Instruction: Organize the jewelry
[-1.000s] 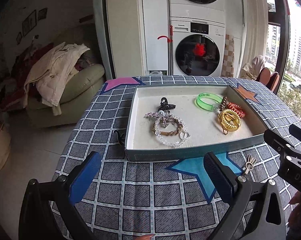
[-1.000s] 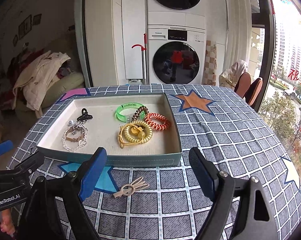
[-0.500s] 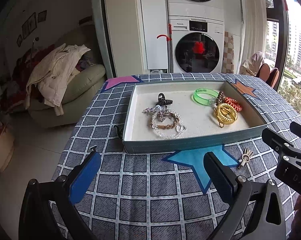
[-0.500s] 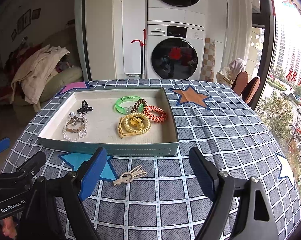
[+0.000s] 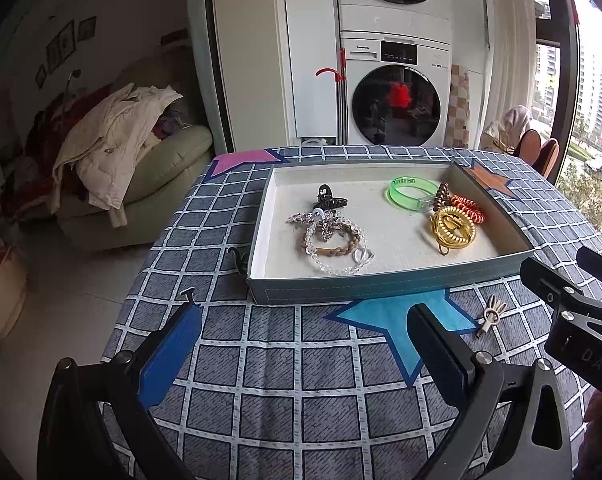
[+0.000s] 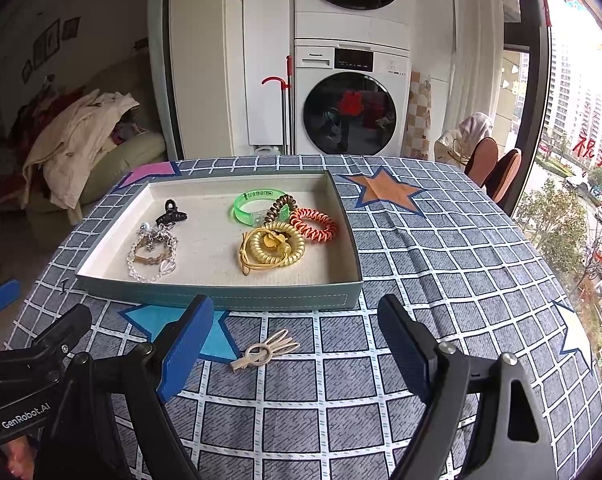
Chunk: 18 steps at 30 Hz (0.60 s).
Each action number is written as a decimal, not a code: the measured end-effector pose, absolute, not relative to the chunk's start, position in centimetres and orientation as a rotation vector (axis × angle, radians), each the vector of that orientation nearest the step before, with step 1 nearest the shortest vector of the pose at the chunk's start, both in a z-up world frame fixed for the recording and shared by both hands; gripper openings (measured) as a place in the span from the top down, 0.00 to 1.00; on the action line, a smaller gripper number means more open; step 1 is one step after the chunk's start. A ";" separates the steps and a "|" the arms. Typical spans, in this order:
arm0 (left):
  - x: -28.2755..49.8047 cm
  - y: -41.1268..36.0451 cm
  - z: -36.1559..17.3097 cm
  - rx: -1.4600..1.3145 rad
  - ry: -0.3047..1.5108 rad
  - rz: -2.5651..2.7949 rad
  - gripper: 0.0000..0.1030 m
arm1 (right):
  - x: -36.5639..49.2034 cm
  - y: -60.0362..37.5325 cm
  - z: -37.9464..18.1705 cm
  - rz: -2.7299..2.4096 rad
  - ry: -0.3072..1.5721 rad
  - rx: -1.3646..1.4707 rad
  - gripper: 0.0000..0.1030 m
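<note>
tablecloth [image 6: 421, 264]: woven cloth | green bangle [image 6: 253, 204]: glossy translucent plastic

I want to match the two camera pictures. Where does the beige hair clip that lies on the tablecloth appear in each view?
Left wrist view: the beige hair clip lies low at the right, just right of the blue star.
Right wrist view: the clip lies low in the middle, between the open fingers, right of that star.
Shared landmark: the teal tray behind it.
</note>
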<state>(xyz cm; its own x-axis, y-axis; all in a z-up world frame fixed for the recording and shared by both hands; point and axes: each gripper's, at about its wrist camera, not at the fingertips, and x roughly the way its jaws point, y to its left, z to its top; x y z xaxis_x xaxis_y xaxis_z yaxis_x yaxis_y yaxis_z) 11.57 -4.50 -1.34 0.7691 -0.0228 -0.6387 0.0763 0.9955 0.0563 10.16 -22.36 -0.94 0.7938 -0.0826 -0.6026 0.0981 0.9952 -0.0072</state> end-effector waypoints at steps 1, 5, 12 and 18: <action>11.6 -4.5 -1.3 0.080 0.691 -0.053 0.00 | 10.1 -22.3 -0.9 -0.097 0.646 0.022 0.16; 11.7 -4.5 -1.4 0.077 0.693 -0.050 0.00 | 10.2 -22.1 -0.9 -0.094 0.644 0.018 0.16; 11.7 -4.4 -1.4 0.074 0.692 -0.049 0.00 | 10.1 -22.0 -0.8 -0.092 0.643 0.018 0.16; 11.7 -4.4 -1.5 0.073 0.693 -0.048 0.00 | 10.1 -21.8 -0.8 -0.091 0.643 0.016 0.16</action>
